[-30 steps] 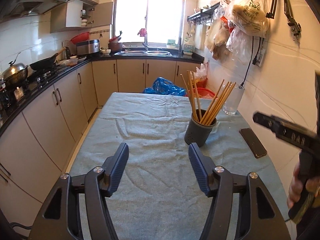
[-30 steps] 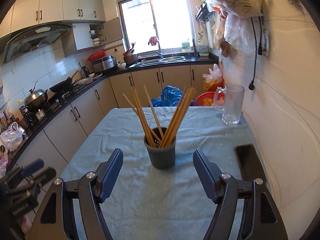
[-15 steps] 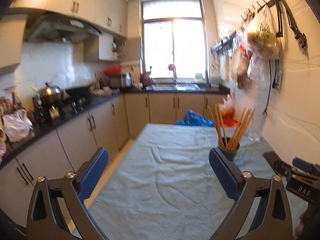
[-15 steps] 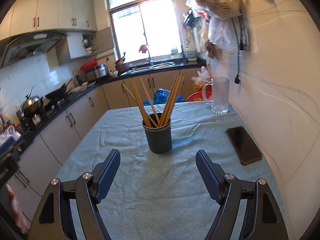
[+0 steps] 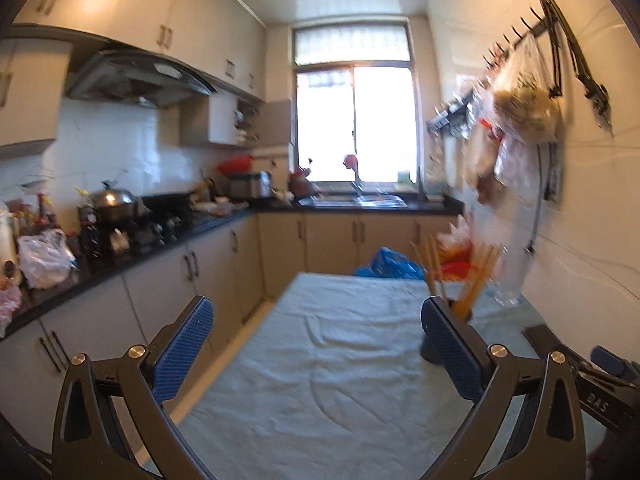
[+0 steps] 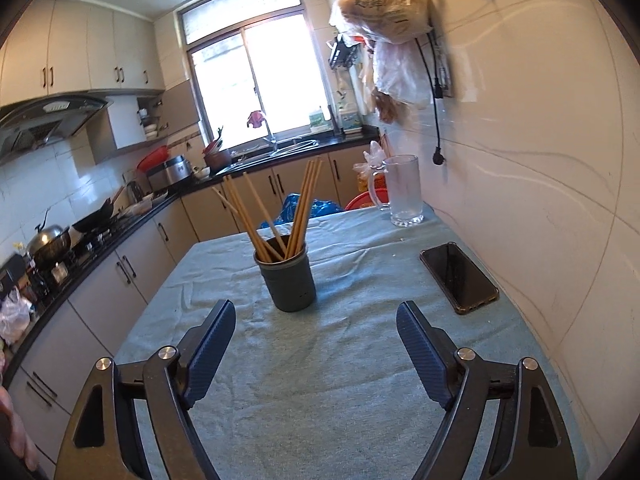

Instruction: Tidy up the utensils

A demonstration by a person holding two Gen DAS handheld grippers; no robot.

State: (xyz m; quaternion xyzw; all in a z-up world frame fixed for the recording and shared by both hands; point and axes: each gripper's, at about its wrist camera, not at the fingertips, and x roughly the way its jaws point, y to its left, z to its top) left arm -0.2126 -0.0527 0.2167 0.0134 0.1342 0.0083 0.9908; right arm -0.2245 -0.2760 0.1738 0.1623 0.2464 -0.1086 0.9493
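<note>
A dark grey utensil cup [image 6: 287, 276] stands on the cloth-covered table [image 6: 320, 380] with several wooden chopsticks [image 6: 304, 204] leaning in it. My right gripper [image 6: 316, 316] hovers just short of the cup, its jaws still opening with nothing between them. In the left wrist view the cup [image 5: 430, 354] is mostly hidden behind my right finger, and the chopsticks [image 5: 474, 284] are blurred above it. My left gripper [image 5: 316, 320] is wide open and empty, raised over the table's left part. The right gripper's body [image 5: 604, 384] shows at the lower right edge.
A black phone [image 6: 458, 276] lies near the right wall and a glass mug [image 6: 402, 190] stands at the far right corner. A counter with pots [image 5: 116, 204] and cabinets runs along the left. Bags [image 6: 384, 4] hang on the wall above the table.
My left gripper opened wider and tilted up, showing more of the room. My right gripper pulled back from the cup and opened a little more.
</note>
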